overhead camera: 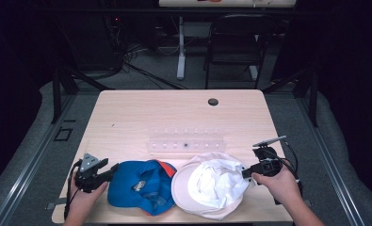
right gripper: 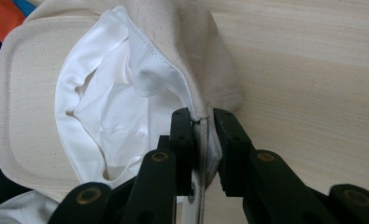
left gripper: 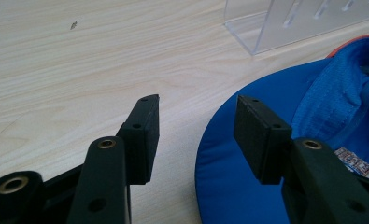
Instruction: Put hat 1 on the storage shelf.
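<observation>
Right gripper point(right gripper: 202, 122) jaws are pinched onto the rim of the cream fabric cap point(overhead camera: 211, 187), which lies crown-down, opening upward, at the surface's point(overhead camera: 174, 113) near edge. Left gripper point(left gripper: 196, 123), jaws parted and empty, straddles the brim edge of the blue fabric cap point(overhead camera: 139, 186) alongside, brim pointing left. Likely next: lift the cream cap.

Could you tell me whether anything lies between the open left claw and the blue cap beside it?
Nothing visible does. The left claw is open at the edge of the blue cap, one jaw over its brim and the other over bare table. The clear rack sits farther back.
</observation>
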`<state>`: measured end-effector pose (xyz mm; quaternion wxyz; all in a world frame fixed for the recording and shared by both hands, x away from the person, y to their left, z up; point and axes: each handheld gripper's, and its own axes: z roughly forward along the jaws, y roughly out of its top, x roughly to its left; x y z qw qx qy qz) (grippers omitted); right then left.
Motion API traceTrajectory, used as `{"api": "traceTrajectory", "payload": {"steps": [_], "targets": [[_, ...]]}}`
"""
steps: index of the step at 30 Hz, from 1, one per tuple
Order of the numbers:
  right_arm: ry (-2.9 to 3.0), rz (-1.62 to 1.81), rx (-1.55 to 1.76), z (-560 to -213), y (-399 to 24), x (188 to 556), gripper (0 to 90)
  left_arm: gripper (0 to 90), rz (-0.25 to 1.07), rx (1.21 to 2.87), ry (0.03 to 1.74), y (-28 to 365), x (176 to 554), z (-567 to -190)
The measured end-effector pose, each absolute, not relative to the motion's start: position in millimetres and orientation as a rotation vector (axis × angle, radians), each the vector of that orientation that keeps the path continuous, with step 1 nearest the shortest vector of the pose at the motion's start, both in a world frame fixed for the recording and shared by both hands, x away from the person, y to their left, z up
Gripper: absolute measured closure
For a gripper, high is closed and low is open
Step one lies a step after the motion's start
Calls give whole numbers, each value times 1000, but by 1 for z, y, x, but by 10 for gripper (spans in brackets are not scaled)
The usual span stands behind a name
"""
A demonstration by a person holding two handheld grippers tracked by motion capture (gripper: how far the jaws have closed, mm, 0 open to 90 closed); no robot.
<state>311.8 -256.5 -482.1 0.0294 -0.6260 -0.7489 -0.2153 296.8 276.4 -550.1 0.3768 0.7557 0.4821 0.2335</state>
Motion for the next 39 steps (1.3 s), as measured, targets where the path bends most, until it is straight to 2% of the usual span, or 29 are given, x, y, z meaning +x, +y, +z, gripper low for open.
{"api": "traceTrajectory", "payload": {"steps": [39], "targets": [[-2219, -729, -1812, -433, -253, 319, 815, 513, 598, 1915, 1243, 279, 297, -551]]}}
